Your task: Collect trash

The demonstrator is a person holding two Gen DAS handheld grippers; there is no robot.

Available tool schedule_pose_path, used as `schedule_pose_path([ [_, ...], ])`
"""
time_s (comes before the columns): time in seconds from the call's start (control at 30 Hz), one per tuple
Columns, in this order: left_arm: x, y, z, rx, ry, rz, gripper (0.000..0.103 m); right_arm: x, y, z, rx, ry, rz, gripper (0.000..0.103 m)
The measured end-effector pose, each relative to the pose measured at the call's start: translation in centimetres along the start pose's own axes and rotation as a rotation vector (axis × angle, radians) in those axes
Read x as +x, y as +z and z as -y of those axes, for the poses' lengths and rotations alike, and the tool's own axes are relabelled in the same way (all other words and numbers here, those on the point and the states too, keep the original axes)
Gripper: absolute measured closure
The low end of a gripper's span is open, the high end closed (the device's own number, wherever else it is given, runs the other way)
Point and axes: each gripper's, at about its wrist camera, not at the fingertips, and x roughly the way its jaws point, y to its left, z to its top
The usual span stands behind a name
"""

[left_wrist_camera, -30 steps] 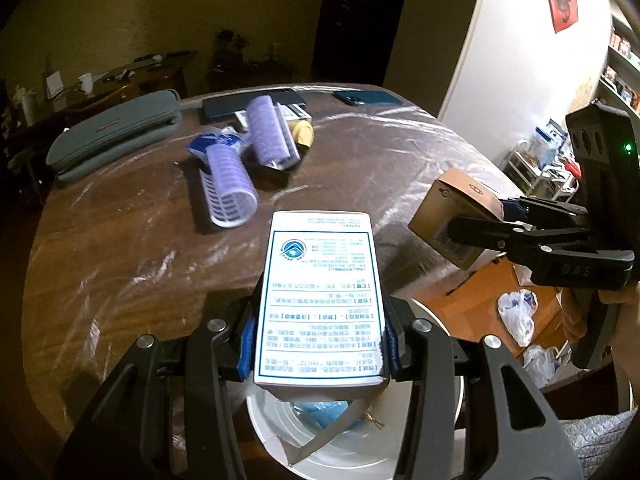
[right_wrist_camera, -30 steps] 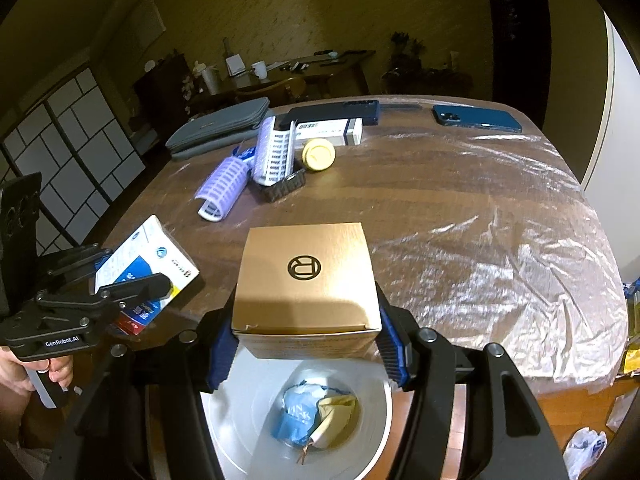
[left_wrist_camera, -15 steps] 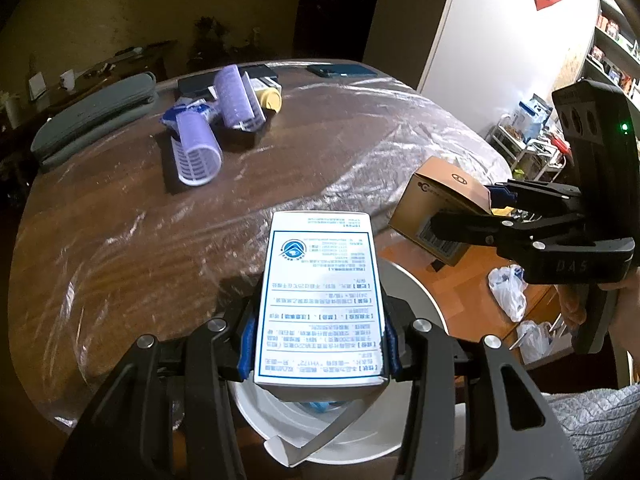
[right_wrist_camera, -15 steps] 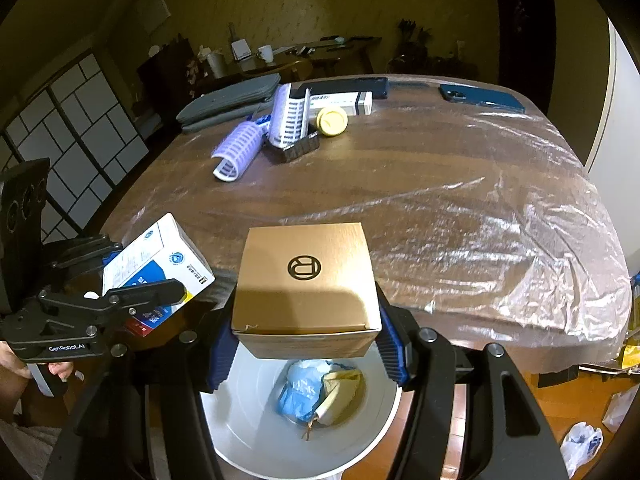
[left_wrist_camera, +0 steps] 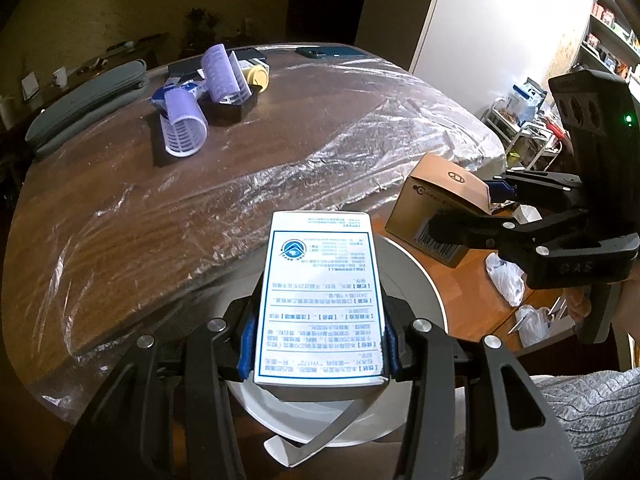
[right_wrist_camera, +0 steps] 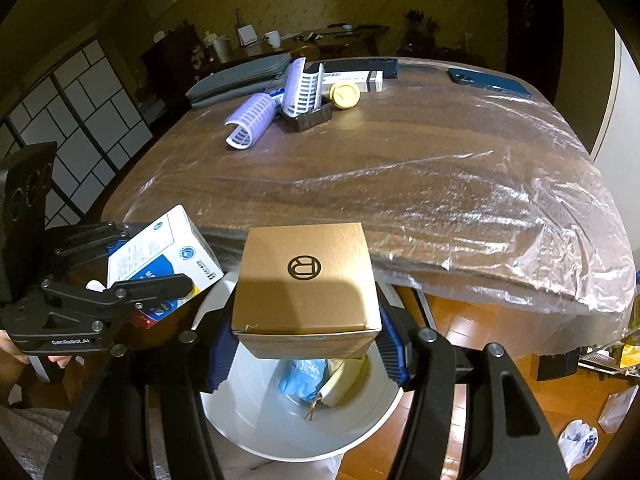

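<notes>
My left gripper (left_wrist_camera: 320,344) is shut on a white and blue printed box (left_wrist_camera: 320,296) and holds it over the white round bin (left_wrist_camera: 424,280) just off the table's near edge. My right gripper (right_wrist_camera: 306,344) is shut on a brown cardboard box (right_wrist_camera: 306,280) and holds it above the same bin (right_wrist_camera: 256,420). The bin holds blue crumpled trash (right_wrist_camera: 300,376) and a pale wrapper. The right gripper with its brown box (left_wrist_camera: 440,200) shows at the right of the left wrist view. The left gripper with its white box (right_wrist_camera: 160,256) shows at the left of the right wrist view.
The wooden table (right_wrist_camera: 400,160) is covered in clear plastic film. At its far side lie purple hair rollers (right_wrist_camera: 252,120), a yellow lid (right_wrist_camera: 346,94), a grey pouch (right_wrist_camera: 240,80), a dark phone (right_wrist_camera: 488,80) and a long white box. Plastic bags (right_wrist_camera: 576,440) lie on the floor.
Both grippers have pulled back from the table with their boxes. They now hang over the bin past the table's edge.
</notes>
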Motion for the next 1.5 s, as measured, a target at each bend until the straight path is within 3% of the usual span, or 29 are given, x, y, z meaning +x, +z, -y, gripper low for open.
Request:
schedule_pose_path([
  [1.5,5.1,-4.7,-1.2,-0.001,0.019,-0.181,0.055,5.9,-3.5,-0.1,-0.046,0.001,-0.174,0.045],
])
